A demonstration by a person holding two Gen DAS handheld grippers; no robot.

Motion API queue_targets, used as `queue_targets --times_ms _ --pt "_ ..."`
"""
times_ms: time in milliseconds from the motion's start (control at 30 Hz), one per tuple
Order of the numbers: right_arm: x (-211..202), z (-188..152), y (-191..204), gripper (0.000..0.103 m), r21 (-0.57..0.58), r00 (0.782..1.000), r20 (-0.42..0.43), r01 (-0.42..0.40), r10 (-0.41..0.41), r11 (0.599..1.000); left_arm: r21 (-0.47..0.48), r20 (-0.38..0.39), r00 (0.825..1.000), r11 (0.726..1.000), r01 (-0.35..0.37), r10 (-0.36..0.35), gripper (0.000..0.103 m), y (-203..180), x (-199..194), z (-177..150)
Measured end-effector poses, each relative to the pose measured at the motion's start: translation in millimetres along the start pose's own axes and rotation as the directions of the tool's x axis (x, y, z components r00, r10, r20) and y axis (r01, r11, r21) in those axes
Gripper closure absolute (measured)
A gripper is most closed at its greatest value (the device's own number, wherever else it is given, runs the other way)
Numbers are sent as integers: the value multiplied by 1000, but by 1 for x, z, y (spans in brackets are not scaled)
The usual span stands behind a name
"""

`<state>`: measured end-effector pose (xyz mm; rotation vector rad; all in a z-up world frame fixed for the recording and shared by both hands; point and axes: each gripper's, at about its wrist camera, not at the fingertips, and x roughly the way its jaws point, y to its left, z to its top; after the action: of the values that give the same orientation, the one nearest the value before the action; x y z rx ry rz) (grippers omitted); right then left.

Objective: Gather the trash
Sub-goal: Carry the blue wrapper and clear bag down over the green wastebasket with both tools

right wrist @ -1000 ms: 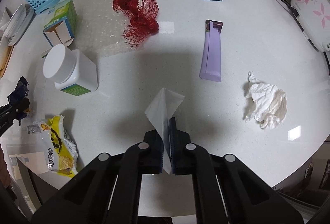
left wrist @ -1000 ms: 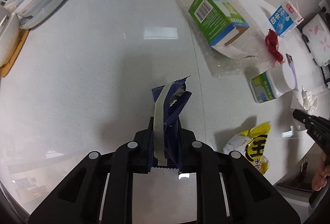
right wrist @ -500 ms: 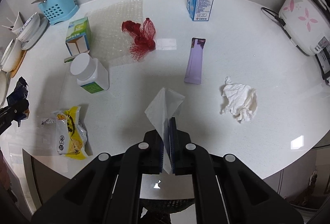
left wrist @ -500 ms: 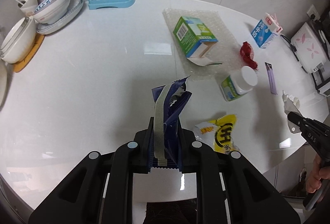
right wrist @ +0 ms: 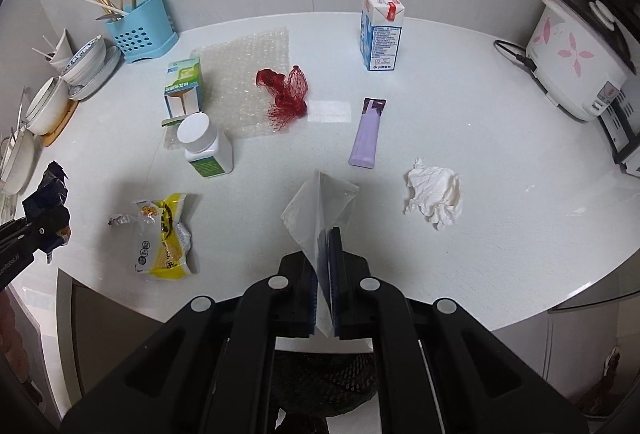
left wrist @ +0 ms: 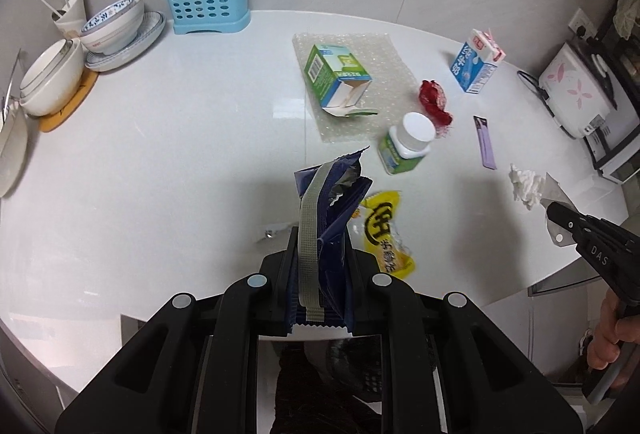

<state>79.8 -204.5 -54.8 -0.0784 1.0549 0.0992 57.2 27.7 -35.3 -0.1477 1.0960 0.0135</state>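
Fingers (left wrist: 285,274) of left gripper (left wrist: 320,270) clamped on crumpled dark-blue snack wrapper (left wrist: 330,218); fingers (right wrist: 304,274) of right gripper (right wrist: 325,270) pressed together on thin clear plastic scrap (right wrist: 320,206). Both pieces held clear above near edge of white table (right wrist: 500,254), apparently for dropping into dark mesh bin (right wrist: 324,374) glimpsed below that edge.

Left on table, largest to smallest: bubble wrap sheet (right wrist: 248,74) spread far left, under green carton (right wrist: 182,90) lying open-ended on its side; blue-and-white milk carton (right wrist: 380,30) upright far centre; white-capped bottle (right wrist: 206,146) standing near left; yellow snack bag (right wrist: 162,238) flat at near-left edge; crumpled tissue (right wrist: 434,194) near right; red net (right wrist: 286,96) bunched mid-table; lilac sachet (right wrist: 368,132) just right of it.

Likely spared as non-trash: rice cooker (right wrist: 576,46) far right, bowls (left wrist: 112,22) and blue utensil holder (left wrist: 208,2) far left.
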Motion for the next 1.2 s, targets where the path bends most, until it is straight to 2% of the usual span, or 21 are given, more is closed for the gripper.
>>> queue_targets --times_ms 300,667,933,1200 --pt "-25 -33 -4 99 -2 1000 27 -11 11 1000 37 11 999 998 42 -43 87 -33 -19 -40" --pt "-42 -79 -13 99 -13 1000 24 -14 15 1000 95 5 997 992 82 -83 87 -69 -24 -92" --pt "-38 -115 -26 99 -11 1000 -6 -18 18 1000 149 -22 993 982 115 -113 87 -94 -12 -131" --pt "-30 -144 -35 99 -17 999 -18 -35 35 999 173 -51 992 977 123 -116 87 -111 8 -156"
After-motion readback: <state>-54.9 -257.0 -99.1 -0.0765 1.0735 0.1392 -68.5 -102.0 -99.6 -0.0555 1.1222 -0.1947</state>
